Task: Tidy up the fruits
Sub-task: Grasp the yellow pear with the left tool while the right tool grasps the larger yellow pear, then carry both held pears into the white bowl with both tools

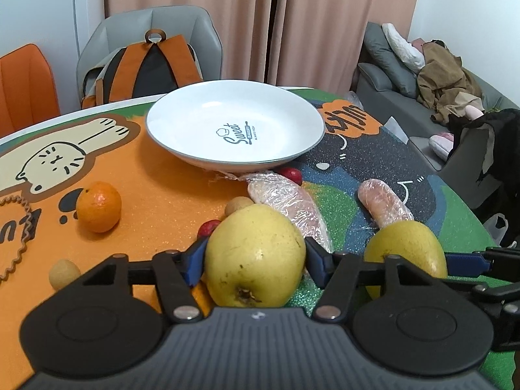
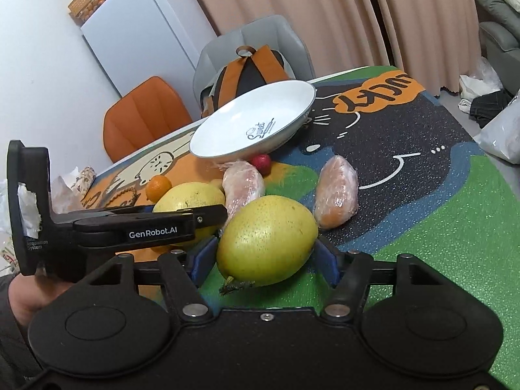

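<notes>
My left jaws (image 1: 256,256) are clamped on a yellow pear (image 1: 255,255), the blue pads (image 1: 194,261) pressed against its flanks, its brown stem end turned toward my camera. My right jaws (image 2: 265,253) are closed around a second yellow pear (image 2: 267,240), the blue pads (image 2: 204,256) touching either side; it rests on the green part of the mat with its stalk pointing back at me. From the right camera my left tool shows as a black bar crossing in from the left edge, its pear just beside and behind mine.

Just beyond the pears lie two fruits wrapped in clear film (image 1: 286,204), one close behind the left pear, the other (image 1: 385,203) behind the right one. Small red fruits (image 1: 291,173) sit near them, one at the plate's edge, one (image 1: 208,227) touching the left pear's far side. Small tan round fruits (image 1: 237,204) lie nearby, another (image 1: 64,273) to the left by my left jaws. An orange (image 1: 99,206) stands apart to the left on the orange patch of the mat.

Farther out sits a white plate (image 1: 195,120) with dark lettering at its centre, nothing in it. All this rests on the desk (image 1: 455,214), covered by a cartoon-cat mat. Behind it stand a grey chair (image 1: 130,29) carrying an orange and black backpack (image 1: 146,65), an orange chair (image 1: 26,78), pink curtains (image 1: 247,16) and a grey sofa (image 1: 390,71).
</notes>
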